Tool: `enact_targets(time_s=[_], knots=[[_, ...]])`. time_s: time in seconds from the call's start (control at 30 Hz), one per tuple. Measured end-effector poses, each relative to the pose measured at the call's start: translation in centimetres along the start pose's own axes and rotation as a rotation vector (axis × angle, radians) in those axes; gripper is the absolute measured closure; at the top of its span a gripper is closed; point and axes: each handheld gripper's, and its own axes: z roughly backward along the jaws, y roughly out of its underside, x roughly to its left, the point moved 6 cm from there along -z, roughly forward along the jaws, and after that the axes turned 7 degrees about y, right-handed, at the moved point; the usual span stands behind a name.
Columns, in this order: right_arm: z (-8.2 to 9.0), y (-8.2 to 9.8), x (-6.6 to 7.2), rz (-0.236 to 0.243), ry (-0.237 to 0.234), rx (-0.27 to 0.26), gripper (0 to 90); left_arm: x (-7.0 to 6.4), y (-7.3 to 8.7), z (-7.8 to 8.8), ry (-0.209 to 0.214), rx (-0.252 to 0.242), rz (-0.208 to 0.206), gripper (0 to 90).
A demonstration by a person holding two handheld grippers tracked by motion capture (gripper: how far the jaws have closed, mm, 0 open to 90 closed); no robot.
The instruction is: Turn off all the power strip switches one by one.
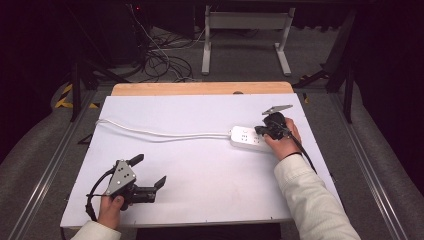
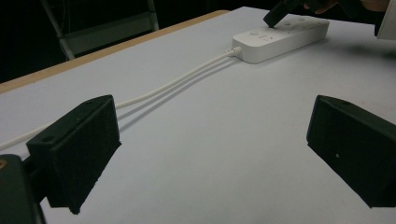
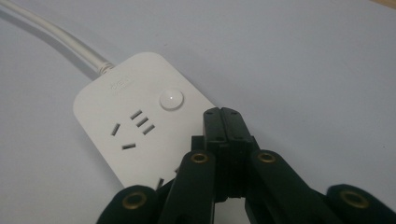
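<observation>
The right gripper (image 3: 223, 112), jaws pressed together and empty, hung over the strip (image 3: 133, 126) near its button (image 3: 171, 100); the left gripper (image 1: 150, 172) (gaping, empty) rested apart.

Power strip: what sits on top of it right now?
Above the power strip, the shut right hand-held gripper hovers beside the round button. Sockets beneath the gripper are hidden; contact can't be judged.
</observation>
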Motion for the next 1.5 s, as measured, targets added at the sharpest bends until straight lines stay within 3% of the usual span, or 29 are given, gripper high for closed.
enact_targets(time_s=[0.23,0.67,0.87,1.03,1.07,1.1,1.13,1.17,1.3,1.5], knots=[[-0.2,0.1,0.2,0.028,0.015,0.008,90.0,0.0,0.0,0.0,0.002,-0.002,0.003,3.2],[-0.2,0.2,0.0,-0.019,-0.023,0.021,90.0,-0.1,0.0,0.0,0.003,-0.003,0.005,3.3],[-0.3,0.0,0.3,0.015,0.013,0.051,90.0,-0.1,0.0,0.0,0.004,-0.003,0.005,3.3],[-0.3,-0.1,0.2,-0.008,0.001,0.052,90.0,-0.1,0.0,0.0,0.003,-0.004,0.006,3.2],[0.2,-0.5,0.2,-0.004,-0.001,0.025,90.0,0.0,0.0,0.0,0.002,0.000,0.003,3.3],[0.9,-1.1,0.2,-0.006,0.004,-0.037,90.0,0.0,0.0,0.0,0.001,-0.002,0.004,3.3],[1.7,-1.8,0.3,-0.038,-0.025,-0.120,90.0,0.1,0.0,0.0,-0.001,0.000,0.000,3.3],[2.4,-2.4,0.3,-0.062,-0.040,-0.168,90.0,0.1,0.0,0.0,-0.001,0.000,0.000,3.3],[2.6,-3.2,1.2,0.006,-0.033,-0.158,90.0,-0.1,0.0,0.0,0.001,-0.002,0.003,3.3],[1.3,-3.1,2.5,0.033,-0.064,-0.134,90.0,-0.1,0.0,0.0,0.000,-0.002,0.001,3.3]])
